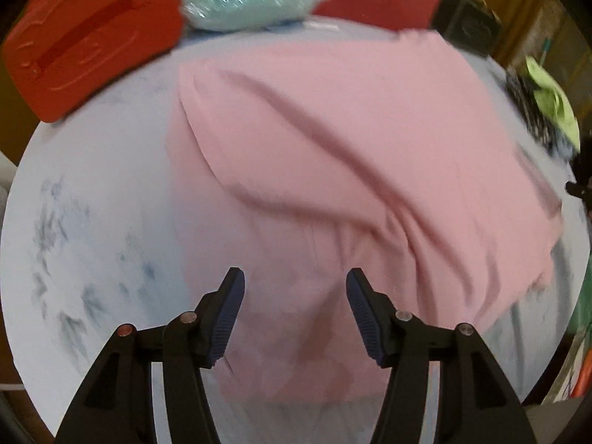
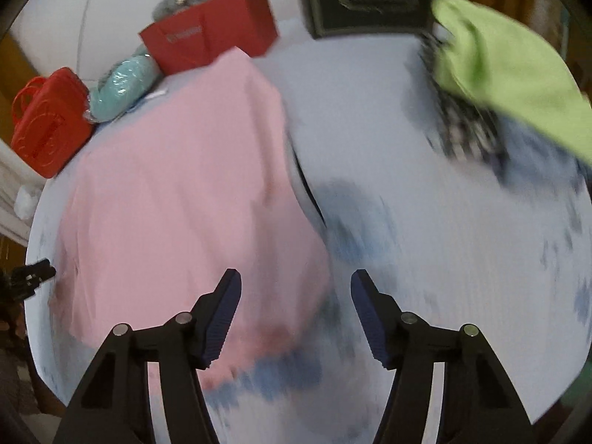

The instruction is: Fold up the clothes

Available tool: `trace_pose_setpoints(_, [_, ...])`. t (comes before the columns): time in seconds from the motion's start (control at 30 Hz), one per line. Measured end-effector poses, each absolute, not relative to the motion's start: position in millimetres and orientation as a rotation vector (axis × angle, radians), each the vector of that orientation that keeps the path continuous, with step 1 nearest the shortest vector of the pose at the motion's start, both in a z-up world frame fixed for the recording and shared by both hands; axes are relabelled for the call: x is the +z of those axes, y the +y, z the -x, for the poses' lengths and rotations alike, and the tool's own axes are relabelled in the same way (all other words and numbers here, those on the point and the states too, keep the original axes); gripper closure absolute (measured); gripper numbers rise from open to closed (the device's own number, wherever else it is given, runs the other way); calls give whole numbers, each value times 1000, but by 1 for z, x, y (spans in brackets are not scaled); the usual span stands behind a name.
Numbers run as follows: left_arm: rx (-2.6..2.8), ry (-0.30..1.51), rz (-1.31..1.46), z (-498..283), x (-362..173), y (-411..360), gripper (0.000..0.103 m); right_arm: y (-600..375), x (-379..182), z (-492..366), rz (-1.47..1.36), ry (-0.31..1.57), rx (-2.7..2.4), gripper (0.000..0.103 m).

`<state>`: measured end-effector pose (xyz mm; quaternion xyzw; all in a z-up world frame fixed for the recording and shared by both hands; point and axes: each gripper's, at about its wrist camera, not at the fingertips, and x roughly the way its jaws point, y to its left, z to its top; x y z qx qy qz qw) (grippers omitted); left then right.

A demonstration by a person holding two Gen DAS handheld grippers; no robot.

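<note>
Both claws, left gripper (image 1: 295,285) and right gripper (image 2: 296,286), hung spread and empty over the pink garment (image 1: 333,170); a green cloth (image 2: 510,74) lay at two o'clock.

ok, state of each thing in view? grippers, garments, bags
left gripper: open, empty, over the pink garment
right gripper: open, empty
pink garment: lying on the table, partly folded, creased
green garment: crumpled on a dark patterned cloth
red paper bag: upright
red handbag: lying flat

Home bedroom: patterned bedsheet (image 1: 92,222), red gift bag (image 2: 211,29), piled clothes (image 2: 510,74), wooden furniture.
</note>
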<state>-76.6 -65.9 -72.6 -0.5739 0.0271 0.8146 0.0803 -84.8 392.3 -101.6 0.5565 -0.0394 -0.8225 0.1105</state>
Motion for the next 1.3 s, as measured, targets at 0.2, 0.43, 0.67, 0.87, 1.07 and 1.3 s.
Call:
trace_pose_setpoints(0.2, [2393, 156, 1744, 58, -93, -51, 50, 402, -116, 45, -1683, -128, -2375, 32])
trace_pose_setpoints(0.43, [2578, 34, 1741, 40, -64, -72, 101, 355, -131, 19, -1644, -114, -2240, 32])
trace_pose_setpoints(0.67, [2660, -110, 1740, 11, -44, -107, 101, 304, -154, 7, -1620, -39, -2202, 31])
trace_pose_setpoints(0.87, [2685, -126, 1681, 1, -30, -109, 101, 284, -120, 6, -1495, 112, -2289, 99])
trace_pose_setpoints(1.07, [2589, -59, 1700, -35, -29, -96, 100, 332, -54, -49, -1497, 96, -2273, 99])
trace_pose_setpoints(1.3, [2368, -56, 1913, -55, -76, -80, 89, 360, -114, -79, -1844, 74, -2095, 96])
